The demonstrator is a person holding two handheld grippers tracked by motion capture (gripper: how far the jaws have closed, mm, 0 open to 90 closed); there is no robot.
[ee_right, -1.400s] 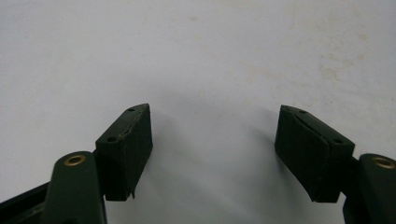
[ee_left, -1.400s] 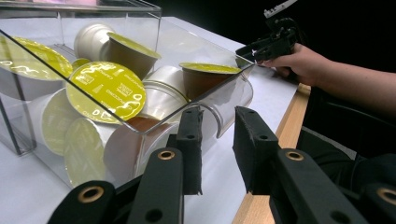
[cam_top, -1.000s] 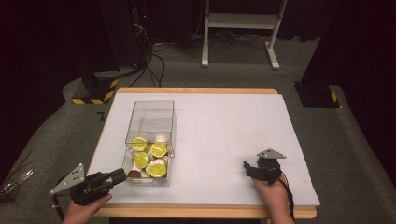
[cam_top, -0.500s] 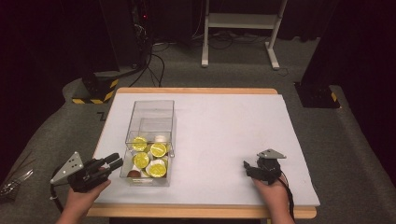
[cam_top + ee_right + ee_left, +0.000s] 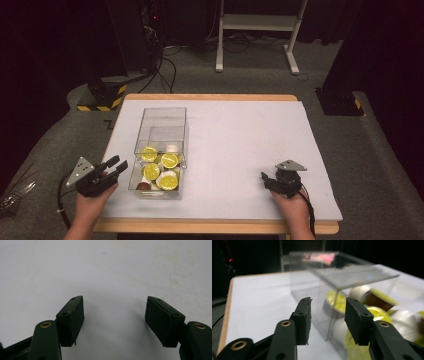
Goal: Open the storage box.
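- Hovering at lower left of the high view: left claw (image 5: 120, 165), jaws half-spread and just opening, nothing pinched, tips just beside the clear box (image 5: 161, 131).
- Framing a near corner of that box between the jaws in the left gripper view, pads apart from it.
- Sitting left of centre on the white surface (image 5: 240, 130): box holding yellow-lidded cups (image 5: 169, 160).
- Resting at lower right: right claw (image 5: 265, 180), wide, empty.

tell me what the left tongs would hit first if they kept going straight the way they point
Most likely the near corner of the clear box that holds the yellow-lidded cups; in the left gripper view that corner edge sits between the open left tongs, though depth is hard to judge.
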